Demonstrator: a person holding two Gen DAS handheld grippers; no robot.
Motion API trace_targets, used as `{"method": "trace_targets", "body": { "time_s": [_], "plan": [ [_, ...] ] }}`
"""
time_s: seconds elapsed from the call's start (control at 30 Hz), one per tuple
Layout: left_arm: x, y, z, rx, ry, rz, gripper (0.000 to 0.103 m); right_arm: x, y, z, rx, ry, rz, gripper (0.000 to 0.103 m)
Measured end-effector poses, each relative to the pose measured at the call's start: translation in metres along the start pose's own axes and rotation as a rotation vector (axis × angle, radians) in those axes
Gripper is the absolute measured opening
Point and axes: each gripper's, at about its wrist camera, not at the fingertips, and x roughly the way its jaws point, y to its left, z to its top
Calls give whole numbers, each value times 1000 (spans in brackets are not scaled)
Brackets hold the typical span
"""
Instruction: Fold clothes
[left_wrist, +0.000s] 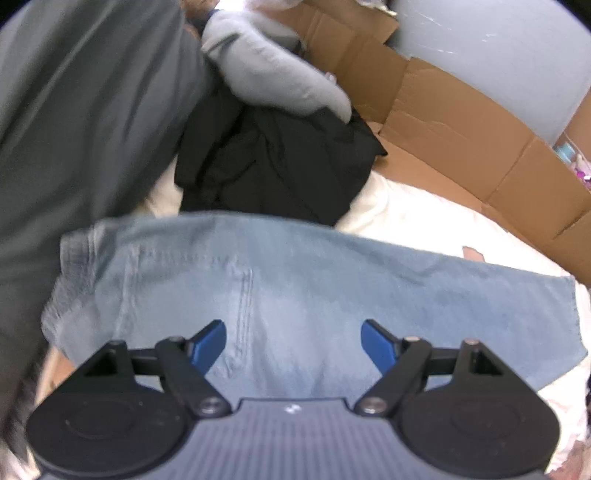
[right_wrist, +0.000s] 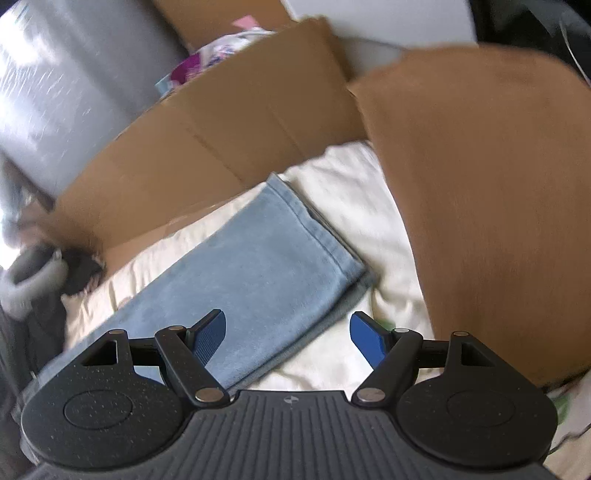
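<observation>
Left tool (left_wrist: 293, 341) hung with jaws wide apart over folded jeans (left_wrist: 295, 280) on a white sheet (left_wrist: 424, 218); black garment (left_wrist: 273, 162), grey garment (left_wrist: 266, 74) and cardboard (left_wrist: 461, 129) lay beyond.

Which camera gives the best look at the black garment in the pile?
The left wrist view: the black garment lies crumpled mid-frame, beyond the jeans and under a grey garment. The right wrist view catches only a dark blurred scrap at its left edge.

Flattened brown cardboard (left_wrist: 443, 122) stands along the far edge of a cream cloth-covered surface (right_wrist: 343, 173). Behind it runs a grey wall (left_wrist: 498, 55), with bright glare at left in the right wrist view.
</observation>
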Motion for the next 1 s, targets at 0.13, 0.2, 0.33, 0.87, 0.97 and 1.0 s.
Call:
{"method": "trace_targets", "body": {
  "time_s": [0.13, 0.2, 0.33, 0.87, 0.97, 1.0],
  "plan": [
    [7, 11, -29, -48, 15, 5, 82, 19, -22, -22, 79, -18, 30, 79],
    [12, 16, -41, -62, 29, 9, 82, 28, -29, -30, 115, -23, 48, 76],
    [19, 24, -64, -94, 48, 7, 82, 45, -35, -40, 170, -37, 81, 67],
    [47, 40, -118, -261, 69, -81, 81, 96, -49, -40, 379, -116, 153, 56],
    [51, 33, -123, -246, 79, -88, 81, 99, -52, -39, 421, -141, 150, 51],
    [52, 33, -125, -252, 80, -89, 81, 101, -53, -38, 437, -147, 146, 47]
  ]
}}
